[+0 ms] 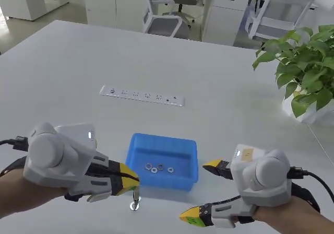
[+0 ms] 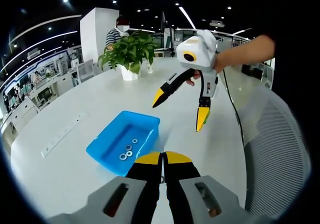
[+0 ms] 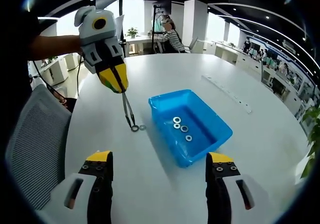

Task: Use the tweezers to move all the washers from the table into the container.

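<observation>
My left gripper (image 1: 131, 180) is shut on metal tweezers (image 1: 135, 195) that point down at the table just in front of the blue container (image 1: 163, 139). In the right gripper view the tweezers (image 3: 128, 109) hang from the left gripper (image 3: 116, 86), their tips at a small ring on the table, with a loose washer (image 3: 143, 127) right beside it. Several washers (image 1: 159, 168) lie inside the container (image 3: 165, 101). My right gripper (image 1: 200, 190) is held open and empty to the right of the container; its jaws (image 3: 159, 157) stand wide apart.
A white power strip (image 1: 142, 96) lies on the white table beyond the container. A potted plant (image 1: 302, 67) stands at the right edge. Office chairs and desks are past the far edge. Bare tabletop surrounds the container.
</observation>
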